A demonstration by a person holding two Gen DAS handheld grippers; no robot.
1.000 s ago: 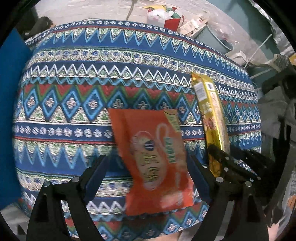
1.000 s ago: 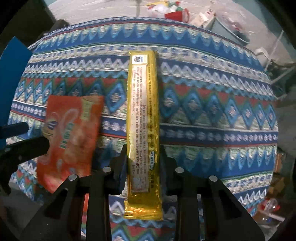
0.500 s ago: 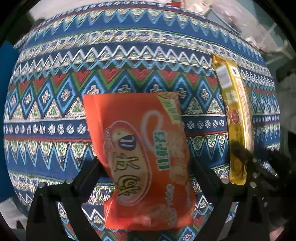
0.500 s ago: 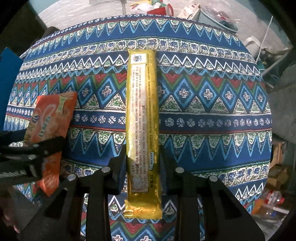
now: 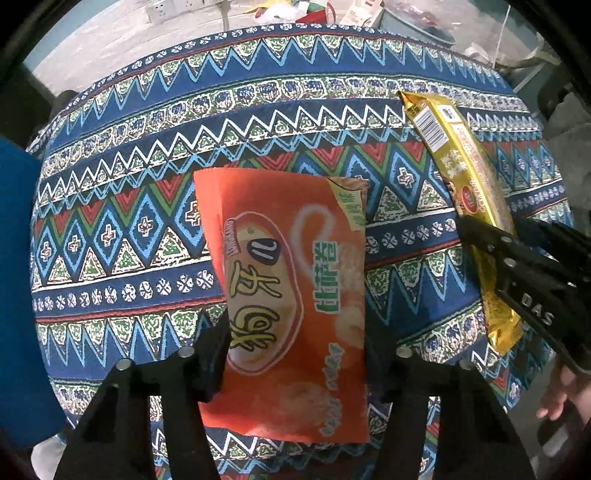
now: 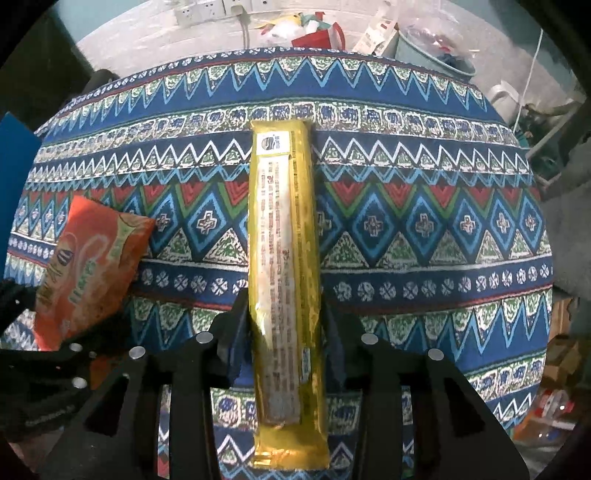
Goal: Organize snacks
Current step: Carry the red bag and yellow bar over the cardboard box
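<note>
An orange snack bag [image 5: 288, 277] lies flat on the patterned tablecloth [image 5: 258, 129]. My left gripper [image 5: 295, 332] points straight down over it, jaws closing, and both pads touch the bag's long edges. To its right lies a long yellow snack bar [image 6: 282, 221], lengthwise between the fingers of my right gripper [image 6: 284, 314]. Those jaws are opening, and a thin gap shows on each side of the bar. The right wrist view catches the orange bag [image 6: 88, 266] and left gripper [image 6: 59, 317] at lower left. The left wrist view has the yellow bar [image 5: 469, 192] and right gripper [image 5: 491, 229] at right.
A blue object [image 5: 18, 258] stands at the table's left edge. Beyond the far edge sit a teal bin [image 6: 432, 51], a red item [image 6: 321, 37] and a power strip [image 6: 207, 11]. A hand [image 5: 557, 398] shows at lower right. The cloth's far half is bare.
The left gripper came down over the orange bag and its jaws narrowed onto the bag's sides. The right gripper's fingers, tight on the yellow bar before, now stand slightly off it.
</note>
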